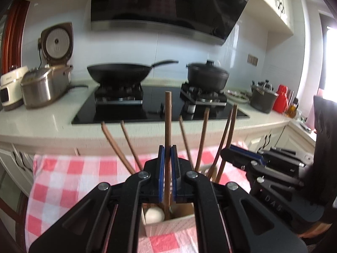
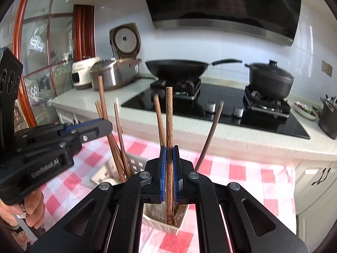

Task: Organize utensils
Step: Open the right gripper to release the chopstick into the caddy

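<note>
Chopstick [image 1: 167, 126] upright, brown wood, pinched between blue pads [image 1: 161, 172] of left gripper [image 1: 167, 154]; lower end sits inside white utensil holder [image 1: 168, 223] directly below the jaws. Jaws narrow, closed onto the stick.

Right gripper [image 2: 169, 154] same config: jaws narrow, clamped on a second chopstick [image 2: 169, 116], upright, grainy wood, lower end in a perforated white basket [image 2: 164, 221]. Cannot tell whether both views show one container.

In left-wrist view, right gripper [image 1: 244, 154] is just to the right, tips near the leaning sticks. In right-wrist view, left gripper [image 2: 92, 126] is at left, close to a stick cluster.

Other chopsticks [image 1: 202, 139] lean outward, fanned left and right of the held one, crowding the space around both jaws. White round obj, spoon bowl maybe [image 1: 154, 215], in the holder beside the held stick.

Surface: red-white checked cloth [image 1: 69, 179] under the holder. Far: pale countertop [image 1: 52, 122], black glass hob [image 1: 151, 105], wok [image 1: 120, 71] on left burner, lidded pot [image 1: 207, 76] on right burner. Rice cooker [image 1: 48, 82] w/ lid open at far left, range hood [image 1: 168, 4] above. Red flask [image 1: 281, 99] far right. Edges blurred.
</note>
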Action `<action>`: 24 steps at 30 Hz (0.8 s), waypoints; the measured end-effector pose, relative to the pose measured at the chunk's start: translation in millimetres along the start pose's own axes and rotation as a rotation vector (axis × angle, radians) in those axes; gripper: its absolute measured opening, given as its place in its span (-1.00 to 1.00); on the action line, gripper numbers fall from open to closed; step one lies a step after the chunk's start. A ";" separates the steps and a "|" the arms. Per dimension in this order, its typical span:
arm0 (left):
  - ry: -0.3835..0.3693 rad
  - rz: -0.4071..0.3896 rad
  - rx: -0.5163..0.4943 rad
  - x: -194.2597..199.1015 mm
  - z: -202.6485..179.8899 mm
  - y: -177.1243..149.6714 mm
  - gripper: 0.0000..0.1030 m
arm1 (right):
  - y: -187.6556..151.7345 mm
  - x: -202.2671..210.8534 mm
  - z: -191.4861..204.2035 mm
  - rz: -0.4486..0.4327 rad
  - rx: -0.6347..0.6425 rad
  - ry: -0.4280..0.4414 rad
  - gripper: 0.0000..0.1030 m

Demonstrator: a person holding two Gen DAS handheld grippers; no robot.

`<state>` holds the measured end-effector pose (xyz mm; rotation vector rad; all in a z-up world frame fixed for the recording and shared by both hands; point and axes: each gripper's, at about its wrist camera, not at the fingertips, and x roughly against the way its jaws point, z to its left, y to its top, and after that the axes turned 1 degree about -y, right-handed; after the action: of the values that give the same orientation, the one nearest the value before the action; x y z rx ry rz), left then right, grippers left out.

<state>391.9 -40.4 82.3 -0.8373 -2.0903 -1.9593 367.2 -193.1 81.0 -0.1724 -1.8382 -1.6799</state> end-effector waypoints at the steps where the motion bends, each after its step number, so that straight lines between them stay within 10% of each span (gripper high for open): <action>1: 0.002 0.010 0.002 -2.5 1.5 -6.9 -0.89 | -3.6 -2.8 0.3 0.010 -0.001 0.001 -0.89; 8: 0.041 0.027 0.019 -8.9 10.7 -32.3 -0.80 | -13.7 -12.3 -3.5 0.039 -0.037 0.024 -0.76; 13: 0.073 0.016 0.007 -2.4 14.5 -37.1 -0.56 | -15.0 -8.4 -10.5 0.027 -0.095 0.015 -0.13; 24: 0.144 -0.045 -0.019 25.8 16.4 -39.8 0.00 | -16.3 22.7 -14.1 -0.024 -0.126 0.002 -0.09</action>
<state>355.1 -16.7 57.7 -0.6376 -2.0284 -2.0009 346.3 -216.3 78.9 -0.2011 -1.7399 -1.8129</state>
